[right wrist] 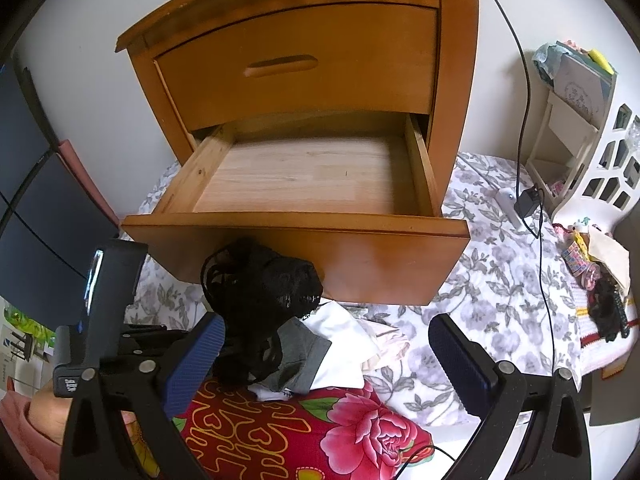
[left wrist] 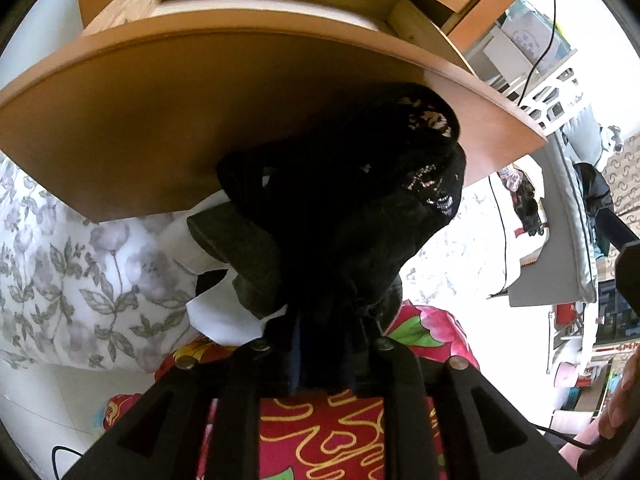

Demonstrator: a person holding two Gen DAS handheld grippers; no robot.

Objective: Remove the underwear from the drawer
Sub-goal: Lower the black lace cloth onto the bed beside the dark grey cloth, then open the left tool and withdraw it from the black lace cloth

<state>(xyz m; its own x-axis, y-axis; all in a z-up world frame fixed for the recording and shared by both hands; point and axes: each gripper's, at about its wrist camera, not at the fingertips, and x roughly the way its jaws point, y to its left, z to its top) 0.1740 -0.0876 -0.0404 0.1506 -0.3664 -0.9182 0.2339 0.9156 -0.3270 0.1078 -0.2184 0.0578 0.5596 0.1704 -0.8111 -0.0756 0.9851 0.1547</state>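
Black lace underwear (right wrist: 260,304), bunched and crumpled, hanging in front of the drawer front, lower wooden drawer (right wrist: 296,224) pulled out, its pale bottom bare

Home bedroom — wooden nightstand (right wrist: 304,80), floral bedspread (right wrist: 492,264)

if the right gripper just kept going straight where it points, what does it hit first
Probably the small heap of white and grey clothes on the floral sheet, just ahead between the open right gripper fingers. Depth is unclear; the open drawer front lies further on.

Black lace underwear (right wrist: 260,300), orange-brown wooden drawer (right wrist: 296,240), white quilt (right wrist: 500,272) with grey flowers, red cloth (right wrist: 304,436) with pink peonies
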